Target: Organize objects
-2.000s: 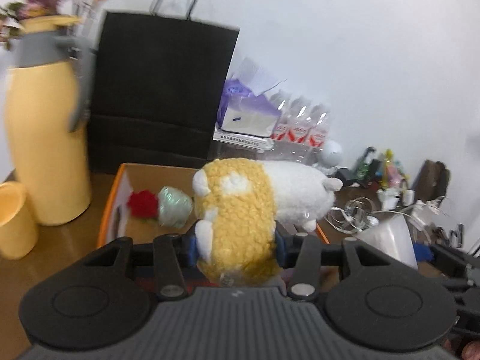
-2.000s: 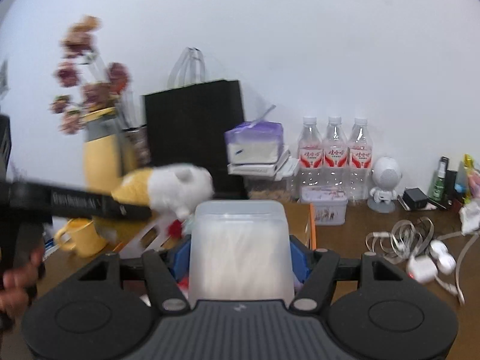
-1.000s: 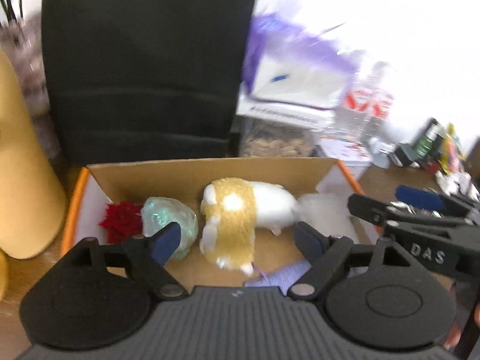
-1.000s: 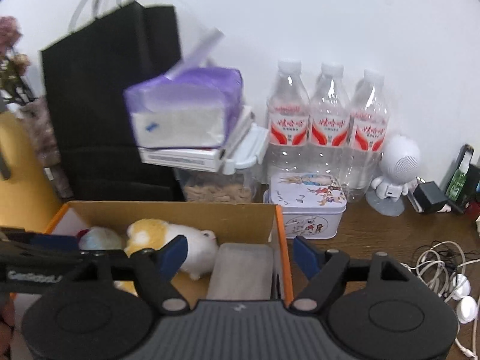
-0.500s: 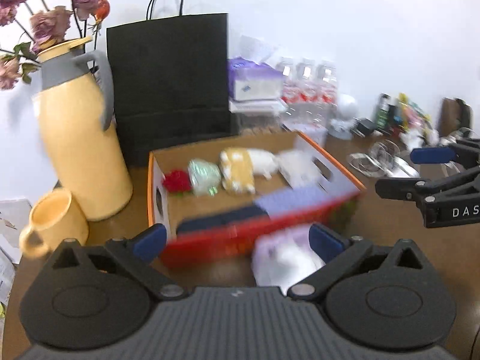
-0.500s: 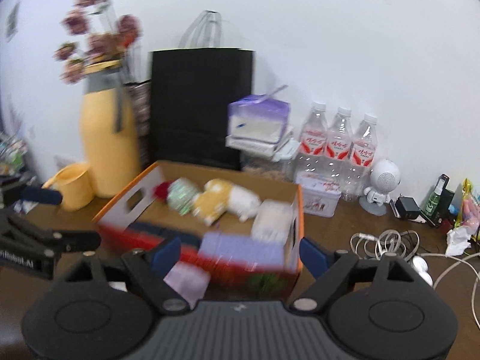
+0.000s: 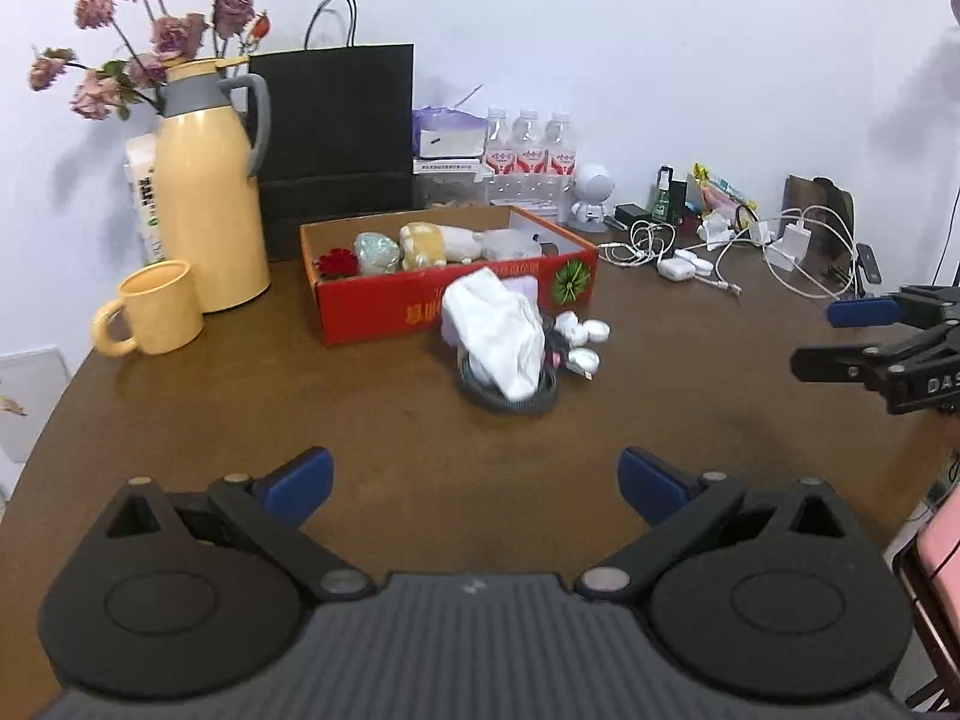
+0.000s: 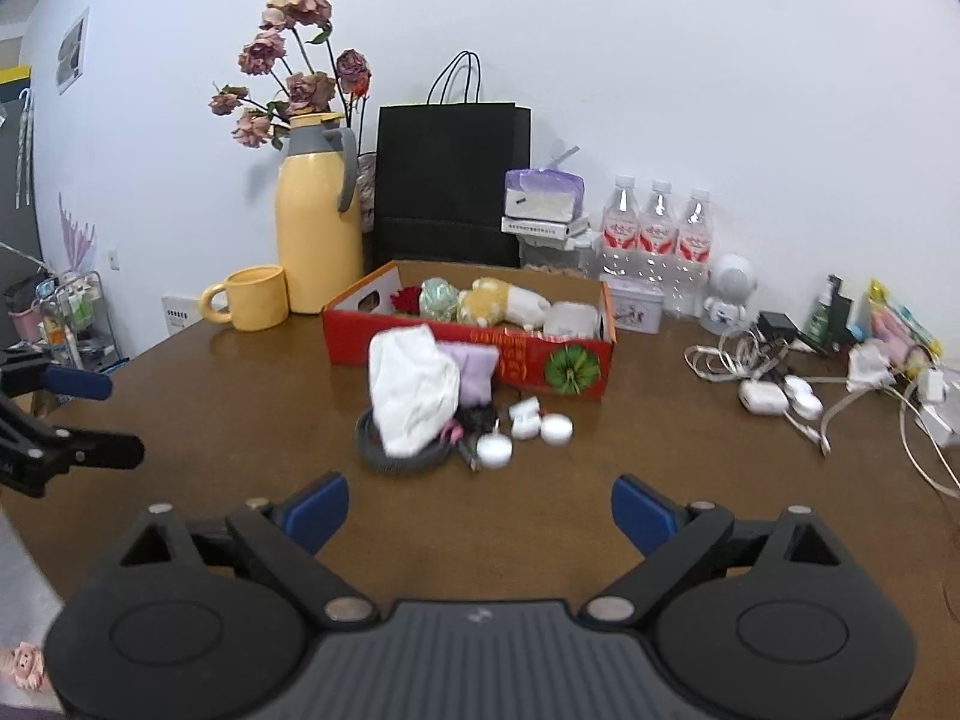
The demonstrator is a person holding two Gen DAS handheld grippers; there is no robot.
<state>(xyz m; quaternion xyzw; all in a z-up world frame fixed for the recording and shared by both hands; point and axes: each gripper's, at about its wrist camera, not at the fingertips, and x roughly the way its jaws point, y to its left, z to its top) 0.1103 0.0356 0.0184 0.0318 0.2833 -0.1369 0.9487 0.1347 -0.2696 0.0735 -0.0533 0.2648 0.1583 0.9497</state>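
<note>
A red cardboard box stands mid-table. Inside lie a yellow-and-white plush toy, a red flower, a pale green ball and a white container. Before the box, a white cloth is draped over a dark grey ring, beside small white round cases. My left gripper hangs open and empty, well short of the pile. My right gripper, also empty, has its jaws opening.
At the back left are a yellow jug with dried flowers and a yellow mug. Behind the box stand a black paper bag and water bottles. Cables and chargers clutter the right side. The table edge curves at the left.
Both grippers have drawn far back from the box, leaving the plush toy and the white container inside it. Their jaws stand wider. The cloth pile in front of the box has come into view.
</note>
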